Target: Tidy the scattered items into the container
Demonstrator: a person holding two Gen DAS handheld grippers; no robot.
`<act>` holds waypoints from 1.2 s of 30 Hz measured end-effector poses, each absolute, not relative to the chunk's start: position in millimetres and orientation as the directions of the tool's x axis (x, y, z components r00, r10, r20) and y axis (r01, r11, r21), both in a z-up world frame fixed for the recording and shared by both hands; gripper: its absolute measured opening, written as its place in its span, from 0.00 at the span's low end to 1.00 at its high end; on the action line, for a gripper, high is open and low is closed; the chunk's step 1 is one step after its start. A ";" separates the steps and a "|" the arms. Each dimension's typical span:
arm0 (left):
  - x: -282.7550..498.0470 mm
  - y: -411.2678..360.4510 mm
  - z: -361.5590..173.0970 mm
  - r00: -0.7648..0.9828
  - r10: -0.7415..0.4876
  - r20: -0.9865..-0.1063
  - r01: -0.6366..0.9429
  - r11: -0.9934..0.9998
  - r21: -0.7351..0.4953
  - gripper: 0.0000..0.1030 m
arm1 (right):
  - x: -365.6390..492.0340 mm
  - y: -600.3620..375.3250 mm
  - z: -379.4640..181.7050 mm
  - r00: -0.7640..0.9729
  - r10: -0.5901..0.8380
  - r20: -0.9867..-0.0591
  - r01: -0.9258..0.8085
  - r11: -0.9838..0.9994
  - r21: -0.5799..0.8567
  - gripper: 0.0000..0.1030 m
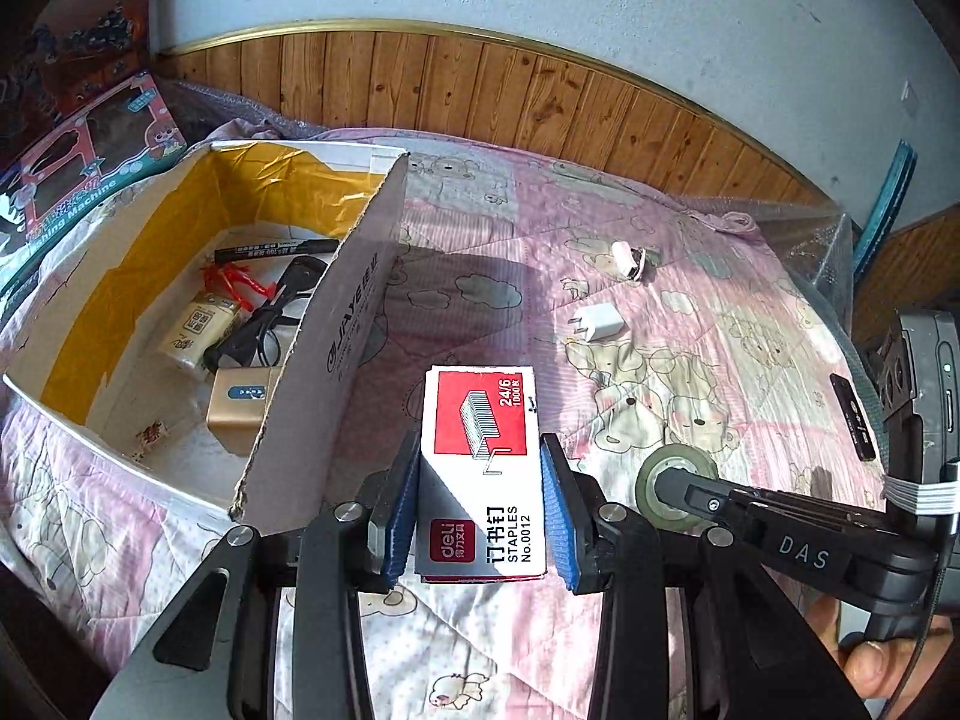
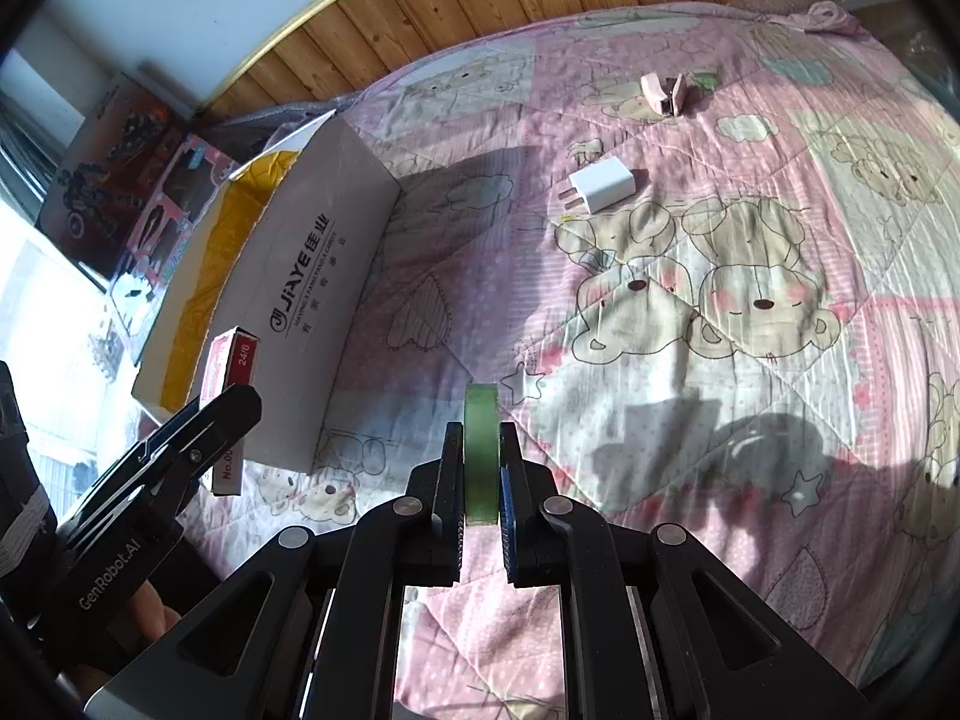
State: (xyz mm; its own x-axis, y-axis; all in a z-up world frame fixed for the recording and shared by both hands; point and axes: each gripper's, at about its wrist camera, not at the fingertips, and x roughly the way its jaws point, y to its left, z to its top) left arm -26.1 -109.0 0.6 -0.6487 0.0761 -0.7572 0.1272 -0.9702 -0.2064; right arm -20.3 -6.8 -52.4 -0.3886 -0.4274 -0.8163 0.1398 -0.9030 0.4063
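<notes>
A white and red box of staples (image 1: 480, 414) is clamped between the blue pads of my left gripper (image 1: 480, 441), held above the quilt just right of the open cardboard box (image 1: 336, 324). My right gripper (image 2: 480, 429) is shut on a green tape roll (image 2: 481, 408), gripped edge-on over the quilt. In the left wrist view the tape roll (image 1: 684, 453) shows at the right gripper's tip. A white charger plug (image 2: 603, 183) and a small pink clip-like item (image 2: 663, 93) lie loose on the quilt farther off. The left gripper with the staples box (image 2: 231, 372) hangs beside the cardboard box wall (image 2: 312, 276).
The cardboard box holds a black marker (image 1: 276, 249), a red tie, black-handled items, a tissue pack (image 1: 198, 333) and a gold power bank (image 1: 243, 399). A small black stick (image 1: 852, 414) lies near the bed's right edge. Toy boxes (image 1: 90, 168) stand behind; wooden panelling backs the bed.
</notes>
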 end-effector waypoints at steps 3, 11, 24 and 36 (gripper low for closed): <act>-22.9 -114.6 4.0 -0.650 0.078 -0.756 0.132 -0.968 -0.214 0.37 | -14.4 -13.8 -43.5 -0.396 -0.427 -0.813 0.148 -0.903 0.402 0.10; -13.5 -130.9 9.8 -0.656 0.088 -0.749 0.143 -0.961 -0.238 0.37 | -7.7 -33.1 -27.2 -0.404 -0.418 -0.814 0.177 -0.909 0.379 0.10; -1.7 -155.7 14.9 -0.667 0.108 -0.737 0.155 -0.948 -0.279 0.37 | -6.6 -65.5 -8.5 -0.405 -0.420 -0.812 0.229 -0.907 0.354 0.10; 9.8 -177.2 22.1 -0.686 0.115 -0.718 0.162 -0.938 -0.305 0.37 | -6.3 -88.0 0.3 -0.399 -0.428 -0.811 0.262 -0.901 0.346 0.10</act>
